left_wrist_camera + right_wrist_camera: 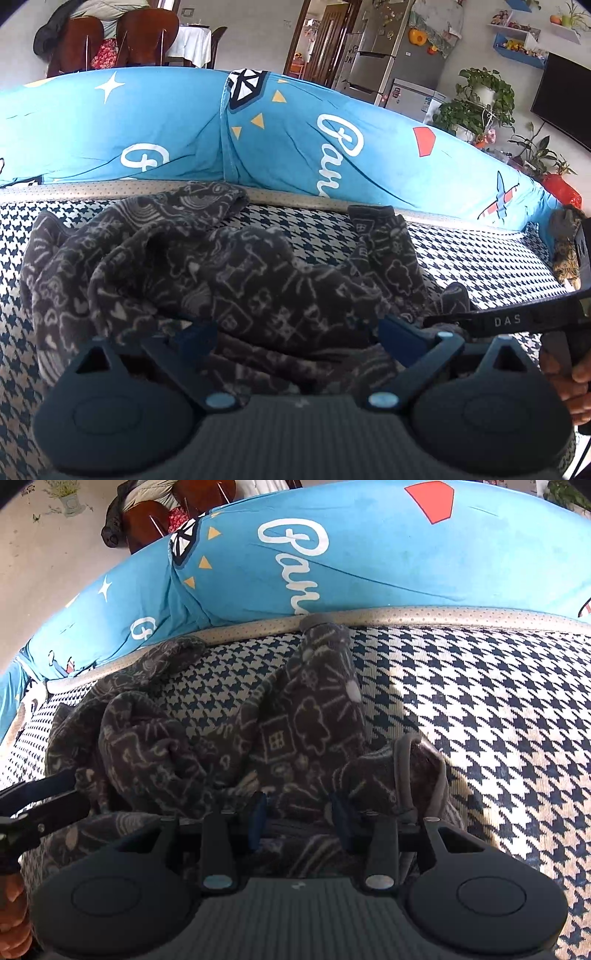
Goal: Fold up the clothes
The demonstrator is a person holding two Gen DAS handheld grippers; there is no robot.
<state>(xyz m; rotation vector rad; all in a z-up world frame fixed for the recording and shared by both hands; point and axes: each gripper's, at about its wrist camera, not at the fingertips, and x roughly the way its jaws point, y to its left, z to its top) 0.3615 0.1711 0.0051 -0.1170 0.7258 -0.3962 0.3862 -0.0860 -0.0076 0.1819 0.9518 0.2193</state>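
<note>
A dark grey fleece garment [221, 273] with a pale doodle print lies crumpled on a houndstooth couch seat [480, 266]. It also shows in the right wrist view [280, 738], with a sleeve stretched toward the backrest and a cuff [410, 771] at the right. My left gripper [299, 332] is open, its blue fingers spread wide over the garment's near edge. My right gripper [299, 812] is partly open, its fingers set on either side of a fold of the garment. The right gripper's arm [517, 319] shows in the left wrist view; the left gripper [40, 805] shows at the left of the right wrist view.
A blue printed cover [295, 136] drapes the couch backrest, edged by a beige piped seam [406, 614]. A cat [565, 251] lies at the couch's far right. Behind are chairs [144, 37], a fridge [388, 55] and potted plants [480, 103].
</note>
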